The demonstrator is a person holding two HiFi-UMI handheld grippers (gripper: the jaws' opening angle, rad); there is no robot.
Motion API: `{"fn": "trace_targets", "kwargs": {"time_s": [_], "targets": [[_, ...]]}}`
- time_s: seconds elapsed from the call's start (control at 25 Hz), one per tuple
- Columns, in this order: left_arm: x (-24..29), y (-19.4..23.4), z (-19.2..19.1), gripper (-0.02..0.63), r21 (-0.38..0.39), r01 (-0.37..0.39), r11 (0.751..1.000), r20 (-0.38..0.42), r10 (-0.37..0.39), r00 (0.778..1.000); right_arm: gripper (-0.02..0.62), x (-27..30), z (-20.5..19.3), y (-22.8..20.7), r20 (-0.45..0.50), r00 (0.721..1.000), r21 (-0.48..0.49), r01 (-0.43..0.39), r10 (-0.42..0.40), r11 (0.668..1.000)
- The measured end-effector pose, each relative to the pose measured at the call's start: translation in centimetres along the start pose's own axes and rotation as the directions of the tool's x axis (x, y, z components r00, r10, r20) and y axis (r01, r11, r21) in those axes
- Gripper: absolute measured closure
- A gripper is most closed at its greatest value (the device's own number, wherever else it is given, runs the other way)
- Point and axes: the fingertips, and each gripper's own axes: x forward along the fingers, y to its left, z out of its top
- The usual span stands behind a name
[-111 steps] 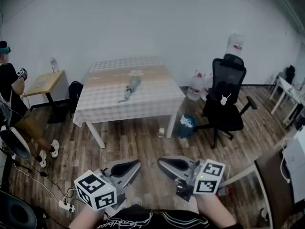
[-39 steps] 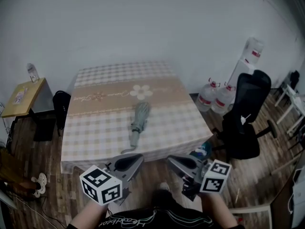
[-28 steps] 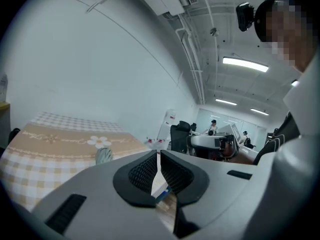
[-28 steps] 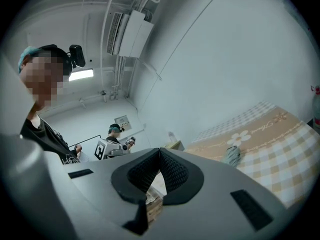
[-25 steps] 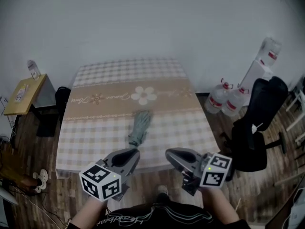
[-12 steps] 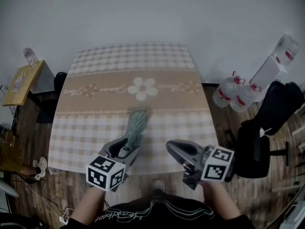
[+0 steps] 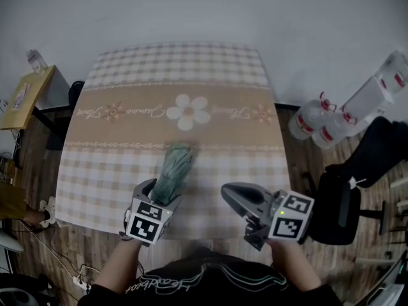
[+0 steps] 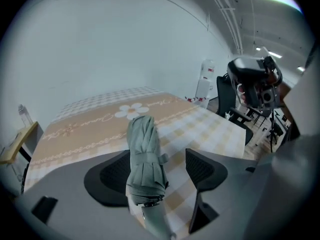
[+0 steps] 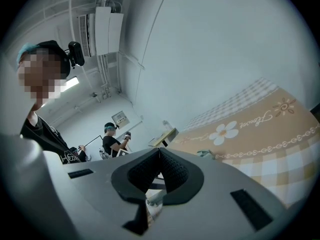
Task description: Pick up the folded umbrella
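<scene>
Left tongs [image 8: 155, 168] are opening around the umbrella [image 7: 173, 171], which lies near-side on the worktop [image 7: 105, 164], its handle end hidden under them from above. Right tongs [image 7: 234, 195] are pressed together, empty.

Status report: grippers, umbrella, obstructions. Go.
Left gripper opening, astride folded umbrella, no grip yet. Right gripper shut, empty. Umbrella flat on table. Nothing blocking.
</scene>
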Motion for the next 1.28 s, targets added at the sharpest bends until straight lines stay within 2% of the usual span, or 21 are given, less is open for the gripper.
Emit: {"fn": "trace_targets", "kwargs": {"time_s": [0.12,0.28,0.44,0.52,0.64,1.0,1.28], "targets": [[2.0,0.6,-1.3,0.273,-0.006,-0.030,1.000,-0.056,0.030,0.998,0.583,0.1,0.2,-1.2,-0.017,1.000,-0.006,0.004,-0.004,1.000],[4.0,1.0,-2.7,0.268,-0.007,-0.055,0.998,-0.114,0.054,0.992,0.583,0.3,0.5,-2.4,-0.012,1.000,0.035,-0.018,0.018,0.999],[5.5,1.8,-3.5,0.268,0.071,-0.092,0.993,-0.167,0.103,0.981,0.583,0.4,0.3,-3.5,-0.030,0.999,0.033,-0.017,0.018,0.999],[6.1,2.2,-4.0,0.268,0.087,-0.102,0.991,-0.190,0.117,0.975,0.583,0.4,0.3,-4.0,-0.035,0.999,0.040,-0.017,0.019,0.999],[6.9,2.5,-4.7,0.268,0.061,-0.099,0.993,-0.219,0.110,0.969,0.583,0.2,0.3,-4.8,-0.039,0.999,0.046,-0.011,0.013,0.999],[7.6,3.1,-5.2,0.275,0.003,-0.096,0.995,-0.229,0.094,0.969,0.583,0.0,0.2,-5.3,-0.035,0.999,0.054,-0.009,0.011,0.999],[7.4,3.4,-5.2,0.330,-0.064,-0.083,0.994,-0.190,0.069,0.979,0.583,-0.4,-0.4,-4.5,-0.035,0.999,0.055,0.011,-0.009,0.998]]}}
